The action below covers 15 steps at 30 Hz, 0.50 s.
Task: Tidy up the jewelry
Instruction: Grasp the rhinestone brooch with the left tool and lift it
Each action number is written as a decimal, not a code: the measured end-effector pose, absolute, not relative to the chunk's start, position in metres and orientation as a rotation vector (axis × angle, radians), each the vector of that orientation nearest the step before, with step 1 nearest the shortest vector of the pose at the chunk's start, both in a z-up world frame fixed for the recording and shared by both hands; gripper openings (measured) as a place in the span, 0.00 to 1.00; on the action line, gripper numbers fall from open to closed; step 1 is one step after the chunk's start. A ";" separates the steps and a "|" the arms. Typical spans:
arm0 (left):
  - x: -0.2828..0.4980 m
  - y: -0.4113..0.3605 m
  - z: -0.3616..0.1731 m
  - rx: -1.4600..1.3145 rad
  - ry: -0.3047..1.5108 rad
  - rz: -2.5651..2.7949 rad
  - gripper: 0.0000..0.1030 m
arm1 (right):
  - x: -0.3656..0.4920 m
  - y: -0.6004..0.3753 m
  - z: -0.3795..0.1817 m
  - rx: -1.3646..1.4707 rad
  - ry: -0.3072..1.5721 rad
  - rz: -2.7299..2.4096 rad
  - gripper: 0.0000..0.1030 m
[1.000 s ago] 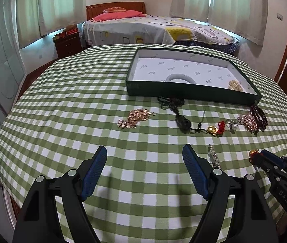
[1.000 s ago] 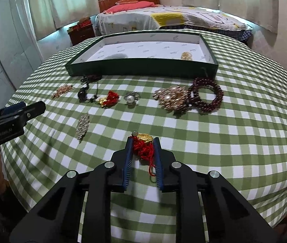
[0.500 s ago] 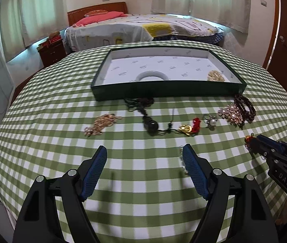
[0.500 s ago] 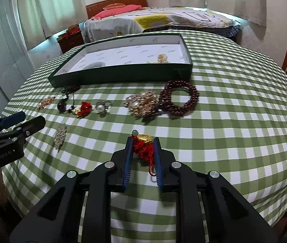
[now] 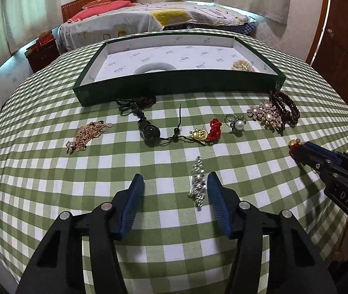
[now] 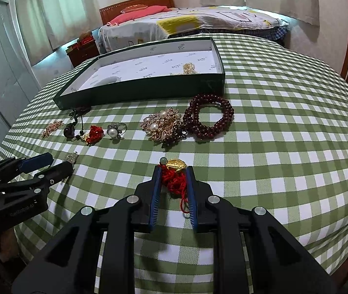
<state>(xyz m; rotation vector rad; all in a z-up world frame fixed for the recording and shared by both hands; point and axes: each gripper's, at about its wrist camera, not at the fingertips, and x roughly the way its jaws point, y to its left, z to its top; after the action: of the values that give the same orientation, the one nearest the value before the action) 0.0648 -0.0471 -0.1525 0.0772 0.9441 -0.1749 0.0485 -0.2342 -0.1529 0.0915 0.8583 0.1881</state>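
My right gripper point(image 6: 173, 171) is shut on a red-tassel gold charm point(image 6: 176, 174) and holds it above the checked table; it also shows in the left wrist view point(image 5: 296, 147). My left gripper point(image 5: 174, 182) is open, low over the table, with a silver crystal brooch point(image 5: 198, 183) between its fingers, close to the right fingertip point(image 5: 213, 183). The green tray point(image 5: 178, 87) lies beyond, holding a white bangle point(image 5: 155, 68) and a gold piece point(image 5: 242, 65). On the cloth lie a gold chain point(image 5: 85, 136), a black bead pendant point(image 5: 150, 132), a second red-gold charm point(image 5: 207, 133), a pearl ring point(image 5: 237, 125), a pearl brooch point(image 5: 265, 116) and a dark-red bead bracelet point(image 5: 284, 107).
The round table has a green-white checked cloth point(image 5: 39, 171) that drops off at the near and side edges. A bed point(image 5: 154, 19) and a dark nightstand point(image 5: 42, 54) stand behind the table. A wooden door point(image 5: 345, 44) is at the right.
My left gripper has moved forward, right and down, so the silver brooch now lies between its fingers, and they have narrowed. My right gripper still holds the red-tassel charm and has swung slightly rightward.
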 end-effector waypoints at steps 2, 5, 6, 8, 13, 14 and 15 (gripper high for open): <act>0.064 -0.047 -0.153 0.084 0.942 -0.171 0.49 | 0.048 -0.234 -0.153 0.090 0.858 0.189 0.19; 0.064 -0.050 -0.152 0.094 0.940 -0.184 0.42 | 0.049 -0.234 -0.153 0.090 0.858 0.188 0.19; 0.064 -0.052 -0.151 0.101 0.938 -0.190 0.39 | 0.049 -0.234 -0.153 0.090 0.858 0.188 0.19; 0.064 -0.054 -0.151 0.112 0.935 -0.200 0.35 | 0.049 -0.234 -0.153 0.090 0.858 0.188 0.19; 0.063 -0.055 -0.150 0.114 0.928 -0.227 0.17 | 0.049 -0.234 -0.153 0.091 0.857 0.189 0.19; 0.063 -0.055 -0.150 0.106 0.928 -0.237 0.14 | 0.048 -0.234 -0.153 0.090 0.858 0.189 0.19; 0.063 -0.054 -0.150 0.103 0.928 -0.239 0.14 | 0.048 -0.234 -0.153 0.091 0.858 0.189 0.19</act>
<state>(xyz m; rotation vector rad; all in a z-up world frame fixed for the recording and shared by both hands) 0.0632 -0.0545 -0.1500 0.1031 0.9276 -0.2389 0.0484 -0.2344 -0.1531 0.0910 0.8582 0.1887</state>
